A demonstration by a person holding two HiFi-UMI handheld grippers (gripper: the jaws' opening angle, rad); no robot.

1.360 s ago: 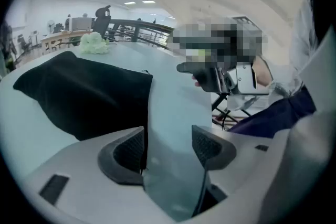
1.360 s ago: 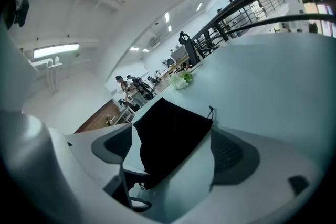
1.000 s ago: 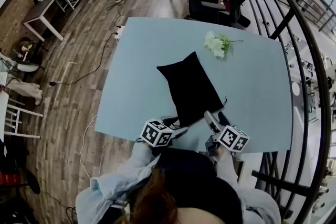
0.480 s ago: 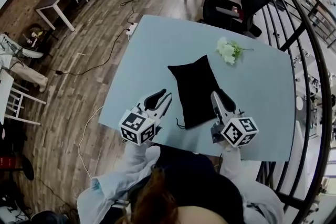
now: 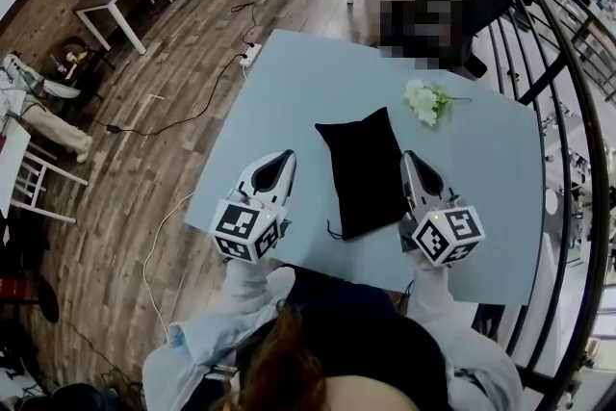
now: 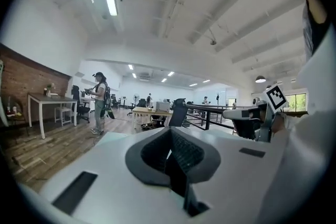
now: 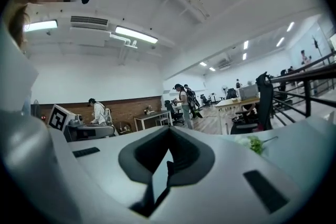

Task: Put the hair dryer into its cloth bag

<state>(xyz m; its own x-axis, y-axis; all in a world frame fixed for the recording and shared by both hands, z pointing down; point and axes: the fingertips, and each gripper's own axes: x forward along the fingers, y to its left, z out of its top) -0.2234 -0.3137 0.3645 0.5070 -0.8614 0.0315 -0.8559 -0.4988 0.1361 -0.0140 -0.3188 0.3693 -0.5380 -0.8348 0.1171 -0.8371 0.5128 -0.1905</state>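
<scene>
The black cloth bag (image 5: 366,170) lies lengthwise in the middle of the light blue table (image 5: 289,82), its drawstring end toward me. No hair dryer shows in any view. My left gripper (image 5: 282,158) is held above the table to the bag's left. My right gripper (image 5: 408,159) hovers to the bag's right. Both point level and away from me. Their jaws have just been closing and now stand shut with nothing between them, as the left gripper (image 6: 169,139) view and the right gripper (image 7: 167,157) view show. Neither touches the bag.
A sprig of white flowers (image 5: 423,99) lies at the table's far right, also in the right gripper view (image 7: 254,144). A black railing (image 5: 568,111) curves along the right. A cable (image 5: 207,101) trails over the wood floor on the left. A person (image 6: 98,102) stands far off.
Both grippers rose from the bag's near end to hover on either side of it, and their jaws went from open to shut. The bag stayed where it was.
</scene>
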